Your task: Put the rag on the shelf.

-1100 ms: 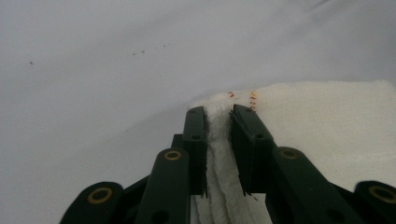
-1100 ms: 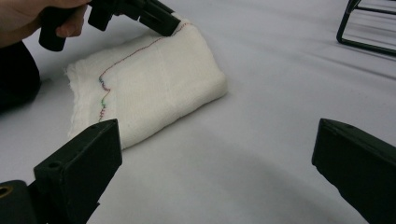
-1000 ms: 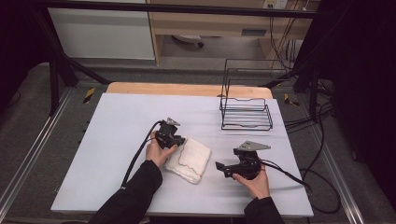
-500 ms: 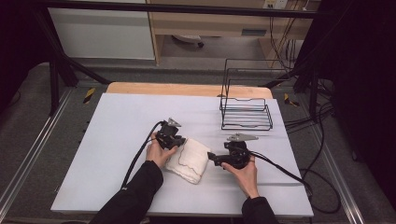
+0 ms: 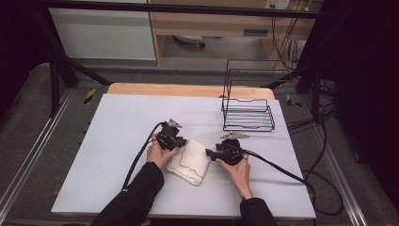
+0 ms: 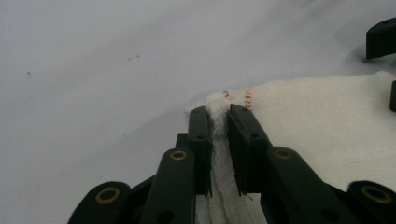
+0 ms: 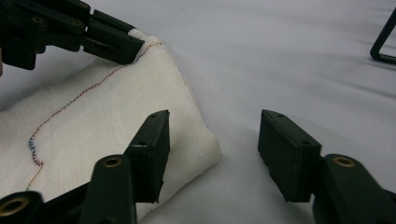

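A folded white towel [image 5: 190,162] with coloured stitching lies on the white table [image 5: 117,122], near its front middle. My left gripper [image 5: 181,141] is shut on the towel's far left corner [image 6: 218,103]; the cloth is pinched between its jaws. My right gripper [image 5: 208,152] stands open at the towel's right edge. In the right gripper view, one jaw rests over the towel's near corner [image 7: 187,140] and the other is over bare table, with my right gripper [image 7: 212,142] holding nothing. The left gripper [image 7: 107,39] shows there at the towel's far corner.
A black wire rack [image 5: 248,109] stands at the table's back right. Black cables [image 5: 282,167] trail from both grippers across the table, and more hang off the right side. The left half of the table is bare.
My right gripper has moved left across the table, up to the towel's right edge. The left gripper has stayed shut on the towel corner.
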